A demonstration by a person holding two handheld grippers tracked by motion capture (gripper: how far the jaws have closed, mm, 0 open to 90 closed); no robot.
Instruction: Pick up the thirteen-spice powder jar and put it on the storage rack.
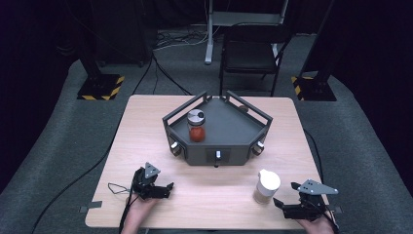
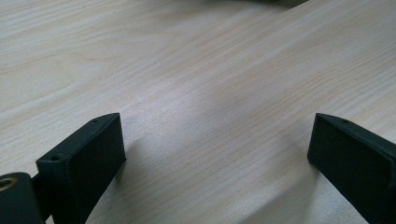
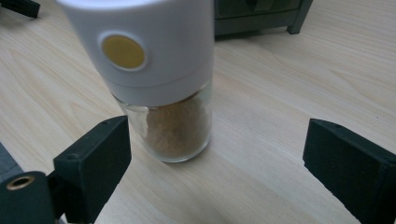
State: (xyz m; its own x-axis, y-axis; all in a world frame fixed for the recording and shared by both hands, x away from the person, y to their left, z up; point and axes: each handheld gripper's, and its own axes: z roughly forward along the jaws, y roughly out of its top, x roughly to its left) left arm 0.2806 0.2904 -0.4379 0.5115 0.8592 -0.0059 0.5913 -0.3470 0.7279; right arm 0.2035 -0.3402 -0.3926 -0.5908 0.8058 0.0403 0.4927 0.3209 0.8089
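1. The shaker [image 1: 266, 186], white-capped with a clear glass base holding tan powder, stands upright on the table [image 1: 146, 126] near its front edge, toward the front right corner.
2. The right gripper [image 1: 288, 196] sits just right of the shaker and a little nearer the front edge. Its jaws are spread wide with nothing gripped.
3. Deciding relation: the shaker lies ahead of those jaws, beyond the tips and off-centre toward the left one in the right gripper view [image 3: 159, 84]. It is not yet between the pads.
4. The long axis of the shaker is vertical; the jaws lie about level, so judged fit for a side grasp on the glass or cap.
5. The left gripper [image 1: 163, 187] rests near the front left of the table, well apart from the shaker. Its jaws are released and empty. The right hand is clearly the nearer.
6. The high view adds the grey tray [image 1: 253, 127] at the table's middle, with a red-filled jar [image 1: 196, 125] standing inside it.
7. The right gripper view adds a round yellow mark on the cap and the powder level.
8. The left gripper view gives bare wood between the open jaws.
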